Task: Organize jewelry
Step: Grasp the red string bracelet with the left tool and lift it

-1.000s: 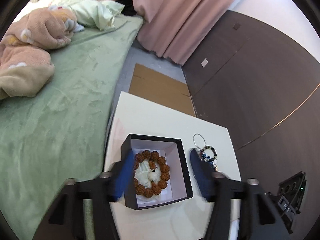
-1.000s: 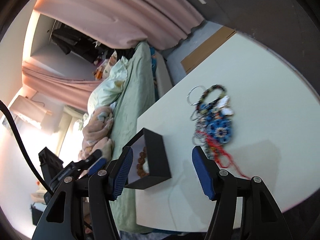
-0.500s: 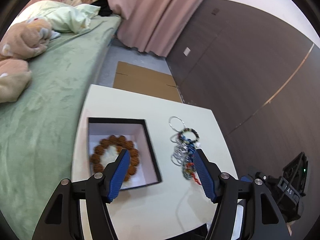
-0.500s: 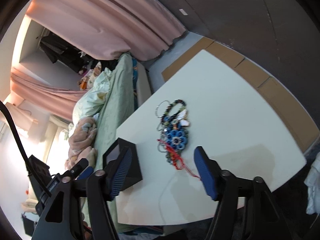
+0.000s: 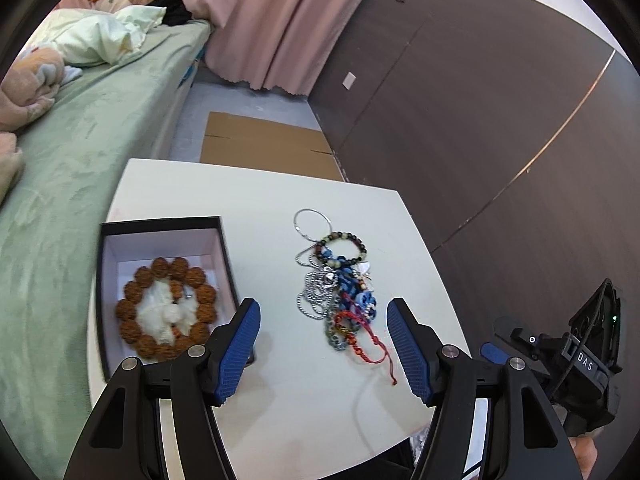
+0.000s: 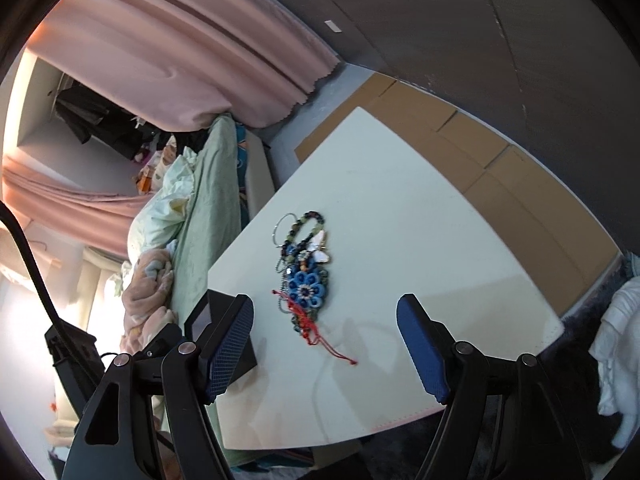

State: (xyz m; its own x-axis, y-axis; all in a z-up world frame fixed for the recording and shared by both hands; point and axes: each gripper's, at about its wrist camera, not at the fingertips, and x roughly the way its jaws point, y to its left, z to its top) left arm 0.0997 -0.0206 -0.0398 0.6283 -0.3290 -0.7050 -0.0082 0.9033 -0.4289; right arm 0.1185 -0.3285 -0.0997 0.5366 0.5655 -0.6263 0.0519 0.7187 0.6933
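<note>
Two fisheye views angle steeply down over a white table [image 5: 328,392] from close above its near edge. The left wrist camera faces the dark wardrobe wall, a black gift box [image 5: 160,280] left of centre. The right wrist camera, apparently rolled sideways, looks across the table toward the bed. Both share the tangled jewelry pile [image 5: 340,284] [image 6: 306,276].

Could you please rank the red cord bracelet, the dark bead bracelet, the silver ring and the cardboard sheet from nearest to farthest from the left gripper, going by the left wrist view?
1. Red cord bracelet: near end of the pile, just ahead of the left gripper.
2. Dark bead bracelet: farther up the pile.
3. Silver ring: pile's far end.
4. Cardboard sheet: on the floor beyond the table.
</note>
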